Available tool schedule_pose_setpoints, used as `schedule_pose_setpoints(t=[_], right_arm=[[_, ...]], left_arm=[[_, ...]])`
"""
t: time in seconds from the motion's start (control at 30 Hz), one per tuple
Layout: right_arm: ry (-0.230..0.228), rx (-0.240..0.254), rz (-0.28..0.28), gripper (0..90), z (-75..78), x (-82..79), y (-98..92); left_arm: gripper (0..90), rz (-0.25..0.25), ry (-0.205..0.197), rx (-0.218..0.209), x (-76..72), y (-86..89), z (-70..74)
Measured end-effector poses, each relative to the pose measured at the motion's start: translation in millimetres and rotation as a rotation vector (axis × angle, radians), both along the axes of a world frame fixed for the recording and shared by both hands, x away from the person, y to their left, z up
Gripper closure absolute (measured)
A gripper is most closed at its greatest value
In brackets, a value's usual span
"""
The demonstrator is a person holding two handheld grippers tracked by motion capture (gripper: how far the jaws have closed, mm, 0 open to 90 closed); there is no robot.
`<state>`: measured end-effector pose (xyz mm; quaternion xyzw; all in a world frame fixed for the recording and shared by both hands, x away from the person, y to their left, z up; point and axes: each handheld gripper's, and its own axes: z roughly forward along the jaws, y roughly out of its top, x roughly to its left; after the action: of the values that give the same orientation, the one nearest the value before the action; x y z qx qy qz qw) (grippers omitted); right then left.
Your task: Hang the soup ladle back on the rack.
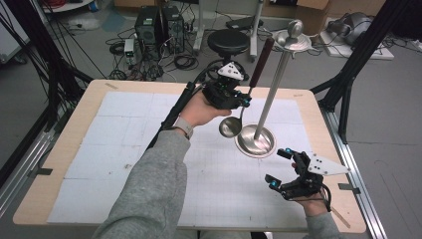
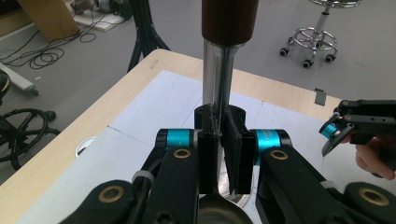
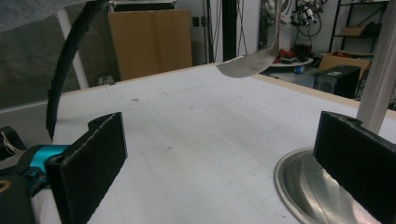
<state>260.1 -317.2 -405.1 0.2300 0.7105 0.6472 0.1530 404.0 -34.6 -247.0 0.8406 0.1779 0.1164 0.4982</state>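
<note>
High view: the left gripper [image 1: 243,101] pinches a ladle [image 1: 241,115] held above the table's [image 1: 59,154] far middle, beside the metal stand [image 1: 256,141]; the right gripper [image 1: 279,167], jaws spread, hovers near the right edge. Left gripper view: the ladle's bowl is cut off below the pads [image 2: 209,154]. Right gripper view: the stand's base is partly hidden behind a pad [image 3: 357,161].

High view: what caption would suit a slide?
Left tool holds a ladle beside a metal stand.
</note>
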Motion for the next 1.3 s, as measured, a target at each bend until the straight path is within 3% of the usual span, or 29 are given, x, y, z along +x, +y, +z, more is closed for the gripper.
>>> schedule_pose_setpoints(t=[0.1, 0.17, 0.27, 0.47, 0.6, 0.7, 0.77, 0.83, 0.9, 1.1, 1.23, 1.3], right_arm=[[0.002, -0.012, 0.003, 1.5, -0.3, 0.0, 0.7], [-0.002, -0.015, 0.005, 1.5, -0.5, 0.4, 0.7], [-0.001, -0.015, 0.002, 1.5, -0.7, 0.5, 0.7], [0.001, -0.011, 0.003, 1.5, -0.8, 0.8, 0.2], [0.004, -0.009, 0.003, 1.5, -0.9, 1.0, 0.5], [0.002, -0.011, 0.004, 1.5, -1.1, 1.4, 0.6], [0.002, -0.013, 0.004, 1.5, -1.2, 1.6, 0.8], [0.005, -0.015, 0.005, 1.5, -1.3, 1.9, 1.1], [0.004, -0.016, 0.005, 1.5, -1.4, 2.3, 1.3], [0.007, -0.018, 0.014, 1.5, -1.9, 3.2, 1.8], [0.007, -0.023, 0.017, 1.5, -2.3, 3.9, 2.3], [0.008, -0.022, 0.022, 1.4, -2.2, 3.4, 3.0]], left_arm=[[73.6, 0.014, -0.008, -0.014, -2.1, -1.2, 0.8], [70.1, 0.007, -0.038, -0.008, -4.5, -2.0, 0.8], [63.6, -0.011, -0.051, -0.004, -8.2, -1.9, 1.4], [44.9, -0.076, -0.101, -0.051, -16.6, 4.5, 1.7], [42.9, -0.100, -0.144, -0.095, -22.5, 15.2, -0.9], [27.1, -0.069, -0.151, -0.124, -25.3, 25.1, -2.6], [24.3, -0.070, -0.160, -0.141, -27.7, 32.4, -4.4], [10.9, -0.055, -0.143, -0.154, -28.4, 38.4, -6.0], [10.6, -0.036, -0.150, -0.148, -30.6, 44.2, -7.9], [3.8, -0.061, -0.150, -0.183, -39.2, 61.9, -16.5], [1.7, 0.021, -0.151, -0.180, -43.0, 71.5, -22.5], [1.7, 0.033, -0.153, -0.175, -45.7, 77.4, -26.8]])
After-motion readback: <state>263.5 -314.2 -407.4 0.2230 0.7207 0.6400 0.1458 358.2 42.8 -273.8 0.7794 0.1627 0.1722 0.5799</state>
